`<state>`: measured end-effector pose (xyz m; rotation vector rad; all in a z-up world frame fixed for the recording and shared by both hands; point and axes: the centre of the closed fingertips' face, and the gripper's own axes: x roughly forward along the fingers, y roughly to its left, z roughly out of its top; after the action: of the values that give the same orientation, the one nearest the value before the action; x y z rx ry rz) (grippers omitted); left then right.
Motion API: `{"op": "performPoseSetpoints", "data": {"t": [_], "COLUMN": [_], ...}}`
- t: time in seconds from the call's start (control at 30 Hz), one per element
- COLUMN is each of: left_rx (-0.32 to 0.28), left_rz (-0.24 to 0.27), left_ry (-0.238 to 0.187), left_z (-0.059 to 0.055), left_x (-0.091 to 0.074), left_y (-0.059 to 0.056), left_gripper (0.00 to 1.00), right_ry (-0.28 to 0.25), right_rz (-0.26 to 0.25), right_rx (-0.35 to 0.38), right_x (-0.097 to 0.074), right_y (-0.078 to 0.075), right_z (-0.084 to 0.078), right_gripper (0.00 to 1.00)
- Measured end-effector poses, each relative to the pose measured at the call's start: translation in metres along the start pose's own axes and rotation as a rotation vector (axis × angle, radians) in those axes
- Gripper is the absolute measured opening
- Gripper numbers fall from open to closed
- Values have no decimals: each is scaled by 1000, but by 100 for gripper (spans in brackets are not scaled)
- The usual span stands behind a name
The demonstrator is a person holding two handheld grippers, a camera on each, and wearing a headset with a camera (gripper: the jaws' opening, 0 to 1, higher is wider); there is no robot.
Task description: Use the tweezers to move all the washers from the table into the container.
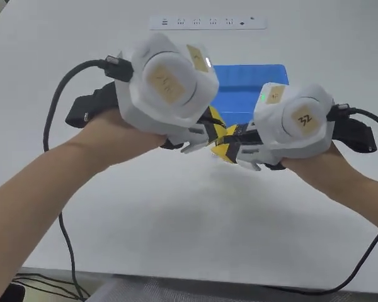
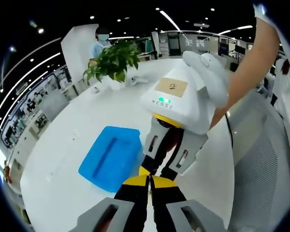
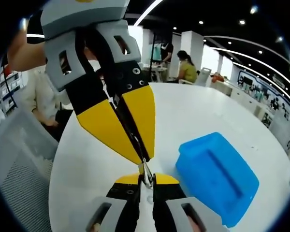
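Observation:
Above the white table (image 1: 176,207), my two grippers meet tip to tip. The left gripper (image 1: 215,126) comes in from the left and the right gripper (image 1: 227,150) from the right. In the right gripper view, thin metal tweezers (image 3: 135,140) run between the left gripper's (image 3: 143,155) shut yellow fingers, and their lower end sits between my right gripper's (image 3: 147,180) closed tips. In the left gripper view, the left gripper (image 2: 150,182) is shut, nose to nose with the right gripper (image 2: 157,168). The blue container (image 1: 249,85) lies on the table just behind the grippers. I cannot make out any washers.
A white power strip (image 1: 208,23) lies at the table's far edge. Black cables (image 1: 53,119) trail from both grippers over the table. Open white table lies in front of and beside the grippers. In the gripper views, people and a potted plant (image 2: 111,60) stand far behind.

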<state>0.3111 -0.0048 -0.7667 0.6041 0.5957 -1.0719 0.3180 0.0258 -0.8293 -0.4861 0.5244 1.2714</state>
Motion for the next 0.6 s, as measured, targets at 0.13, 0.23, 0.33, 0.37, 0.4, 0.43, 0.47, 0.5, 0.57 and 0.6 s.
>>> {"op": "performPoseSetpoints", "data": {"t": [0.13,0.23,0.33,0.37,0.4,0.43,0.47,0.5,0.57,0.6], "left_rx": [16,48,67,70,73,80,85,92,102,112], "left_rz": [-4,-1,9,13,15,16,17,19,24,28], "left_ry": [-6,-2,-1,-1,-1,0,0,0,2,-1], "left_z": [6,11,15,18,19,21,22,24,27,30], "left_x": [-8,-14,-19,-22,-24,-26,-27,-28,-30,-31], "left_y": [-3,-7,-8,-8,-8,-8,-8,-8,-7,-6], "left_gripper": [0,0,0,0,0,0,0,0,0,0], "right_ry": [-1,2,-2,-4,-7,-8,-10,-10,-9,-17], "right_rz": [-4,-10,-20,-23,-25,-27,-28,-34,-40,-44], "right_rx": [-16,-42,-48,-49,-49,-50,-52,-58,-62,-56], "right_x": [-6,-11,-16,-18,-20,-21,-23,-24,-27,-29], "right_y": [3,5,5,6,6,7,7,6,5,3], "right_z": [5,10,16,18,20,22,23,24,26,29], "right_gripper": [4,4,4,4,4,4,4,4,4,4]}}
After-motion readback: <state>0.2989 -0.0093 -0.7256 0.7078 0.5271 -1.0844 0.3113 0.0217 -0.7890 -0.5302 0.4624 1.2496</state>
